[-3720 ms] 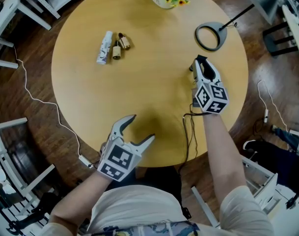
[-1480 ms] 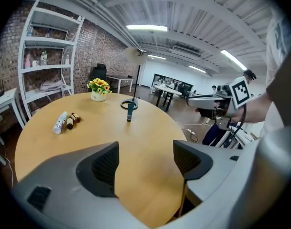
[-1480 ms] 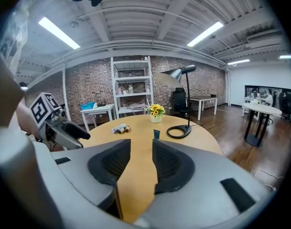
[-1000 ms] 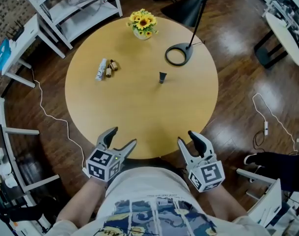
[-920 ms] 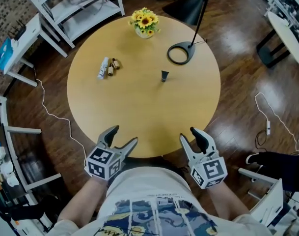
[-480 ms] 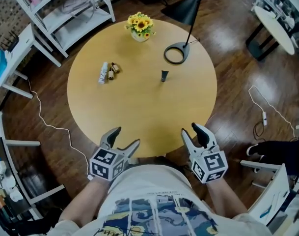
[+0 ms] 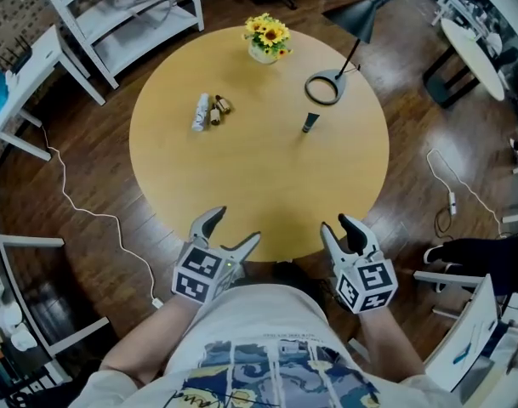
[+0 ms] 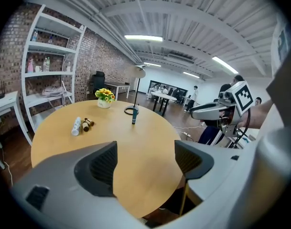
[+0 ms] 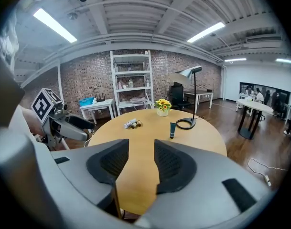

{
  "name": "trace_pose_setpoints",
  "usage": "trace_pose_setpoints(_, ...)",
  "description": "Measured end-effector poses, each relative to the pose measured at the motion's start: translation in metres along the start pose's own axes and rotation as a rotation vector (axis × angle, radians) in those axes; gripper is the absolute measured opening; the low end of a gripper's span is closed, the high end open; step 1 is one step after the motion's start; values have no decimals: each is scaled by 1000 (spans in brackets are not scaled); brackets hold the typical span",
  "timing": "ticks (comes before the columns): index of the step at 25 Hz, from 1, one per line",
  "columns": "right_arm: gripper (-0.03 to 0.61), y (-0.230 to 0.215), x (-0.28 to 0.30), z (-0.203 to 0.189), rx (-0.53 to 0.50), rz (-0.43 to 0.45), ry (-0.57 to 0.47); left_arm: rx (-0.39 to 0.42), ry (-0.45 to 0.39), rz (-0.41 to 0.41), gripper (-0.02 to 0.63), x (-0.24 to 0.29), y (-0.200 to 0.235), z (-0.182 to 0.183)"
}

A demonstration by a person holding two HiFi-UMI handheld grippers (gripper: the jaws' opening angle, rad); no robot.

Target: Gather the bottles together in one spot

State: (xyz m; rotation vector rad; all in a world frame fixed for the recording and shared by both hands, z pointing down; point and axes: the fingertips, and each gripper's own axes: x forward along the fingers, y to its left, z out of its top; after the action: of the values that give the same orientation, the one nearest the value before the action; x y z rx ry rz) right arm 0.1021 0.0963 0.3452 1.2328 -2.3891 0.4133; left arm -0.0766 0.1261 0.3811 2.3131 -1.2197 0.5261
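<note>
Nearest, both tools were held at the near edge of the round worktop (image 7: 259,185), in front of the person's shirt (image 7: 267,347). Left tool (image 7: 237,224): jaws wide apart, had just been opening, nothing btwn them. Right tool (image 7: 338,224): jaws apart w/ only a narrow gap, likewise empty. Both were well apart from every bottle. Further out, right of centre, a dark tube (image 7: 310,122) stood upright by itself. Left of it, at approx the same depth, a white bottle (image 7: 201,111) lay on its side w/ two small brown bottles (image 7: 214,116) just beside it on the right, all 3 in a tight bunch. Beyond the tube, a lamp's ring base (image 7: 325,86) sat nr the far right edge, and a pot of yellow flowers (image 7: 268,41) at the far edge. Past the worktop stood a white shelf unit (image 7: 131,7) on the wood floor (image 7: 88,194).
</note>
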Motion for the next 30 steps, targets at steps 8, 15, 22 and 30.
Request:
trace_pose_setpoints(8, 196, 39, 49, 10, -82, 66, 75, -40, -21, -3, 348, -25, 30, -25)
trace_pose_setpoints(15, 196, 45, 169, 57, -160, 270, 195, -123, -57, 38, 348, -28, 54, -33)
trace_pose_setpoints(22, 172, 51, 350, 75, -413, 394, 336, -245, -60, 179, 348, -24, 83, -52)
trace_pose_setpoints(30, 164, 34, 483, 56, -336, 344, 349, -334, -35, 257, 348, -18, 102, -79)
